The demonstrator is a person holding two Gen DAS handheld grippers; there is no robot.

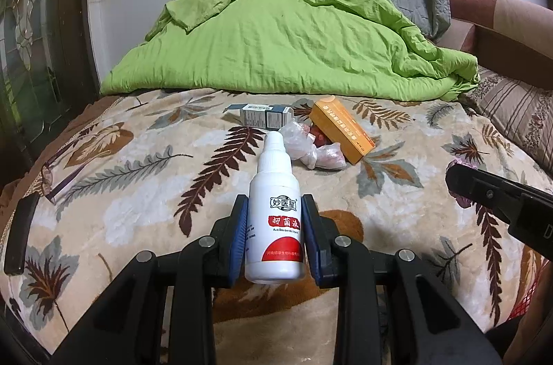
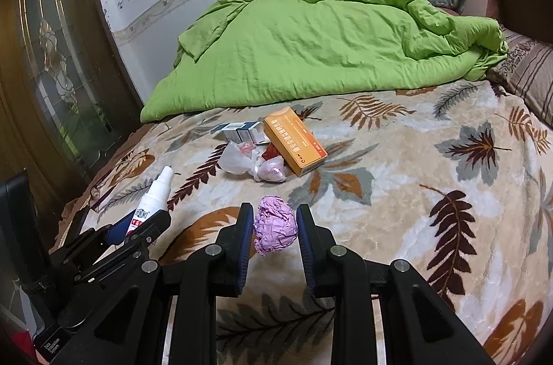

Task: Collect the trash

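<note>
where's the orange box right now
The orange box lies on the leaf-print blanket mid-bed in the right wrist view, just before the green duvet, with the blue-and-white box at its left and crumpled plastic bags beside it.

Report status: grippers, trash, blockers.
Left gripper shut on white spray bottle. Right gripper shut on purple paper wad. On blanket: orange box, small carton, plastic bags. No blockers seen.

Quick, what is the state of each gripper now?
Left gripper: closed on the white spray bottle.
Right gripper: closed on the crumpled pink paper ball.
</note>
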